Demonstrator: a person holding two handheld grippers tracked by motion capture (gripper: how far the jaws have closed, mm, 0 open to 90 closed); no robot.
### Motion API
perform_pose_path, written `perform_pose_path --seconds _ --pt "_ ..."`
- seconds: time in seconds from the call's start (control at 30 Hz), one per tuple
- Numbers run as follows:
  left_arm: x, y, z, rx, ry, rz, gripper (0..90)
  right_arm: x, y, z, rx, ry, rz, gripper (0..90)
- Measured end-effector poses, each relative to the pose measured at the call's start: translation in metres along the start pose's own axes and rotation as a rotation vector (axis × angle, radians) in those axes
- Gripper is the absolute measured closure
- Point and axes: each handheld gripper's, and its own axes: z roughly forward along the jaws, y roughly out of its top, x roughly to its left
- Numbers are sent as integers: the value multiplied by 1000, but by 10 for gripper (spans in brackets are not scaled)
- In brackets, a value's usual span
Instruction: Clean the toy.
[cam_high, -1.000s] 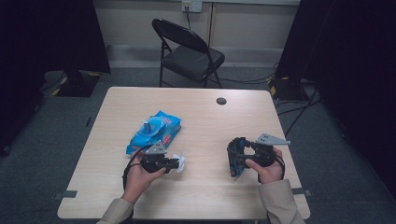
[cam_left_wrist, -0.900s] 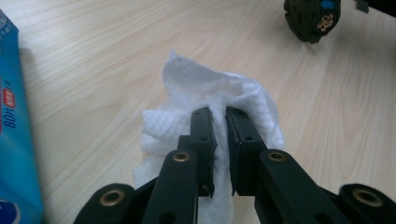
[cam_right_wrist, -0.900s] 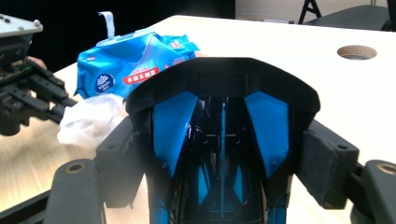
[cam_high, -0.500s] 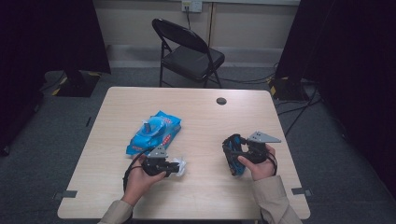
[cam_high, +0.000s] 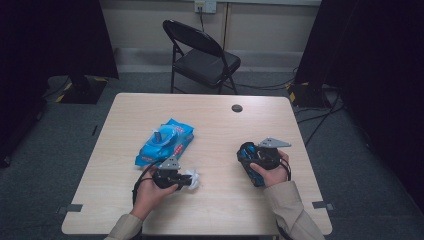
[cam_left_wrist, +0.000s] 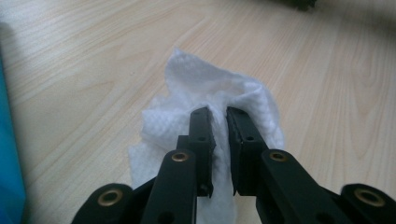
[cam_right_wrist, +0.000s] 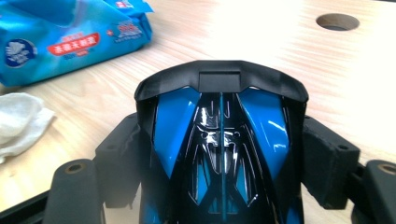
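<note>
A crumpled white wipe (cam_left_wrist: 196, 79) lies on the wooden table (cam_high: 220, 210), and my left gripper (cam_left_wrist: 218, 114) is shut on a fold of it. In the high view that left gripper (cam_high: 186, 180) and the wipe (cam_high: 195, 178) sit near the front left. My right gripper (cam_right_wrist: 219, 156) is shut on a blue and black toy car (cam_right_wrist: 219, 126), one jaw against each side of it. The high view shows the right gripper (cam_high: 248, 161) holding the car (cam_high: 248, 167) just above the table at the right. A blue pack of wipes (cam_high: 165, 141) lies behind the left hand.
A round hole (cam_high: 237, 108) is cut in the table near its far edge. A black folding chair (cam_high: 202, 55) stands beyond the table. In the right gripper view, the pack (cam_right_wrist: 70, 32) and the wipe (cam_right_wrist: 18, 121) lie to the left of the car.
My right hand has shifted a little to the left and down with the car still in its jaws. The left hand and the wipe have stayed put.
</note>
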Motion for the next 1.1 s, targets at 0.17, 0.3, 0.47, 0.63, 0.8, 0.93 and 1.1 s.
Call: perform_pose_path --seconds 0.17,0.3,0.47,0.63,0.8,0.93,1.1 --pt "0 1 1 3 8 3 804 -7 -2 5 24 -6 2 251" --pt "0 1 2 3 10 4 802 -8 -4 9 36 -22 11 250" --pt "-1 2 3 4 12 2 797 -9 -6 12 44 -39 4 250" --pt "-1 3 4 3 16 3 789 -12 -7 14 58 -49 12 248" --pt "-1 5 6 1 18 7 789 -13 -8 16 74 -58 5 248" --pt "0 6 8 -6 23 5 784 -14 -7 17 86 -61 8 247" --pt "2 8 11 -8 36 2 778 -15 -7 19 95 -59 13 239"
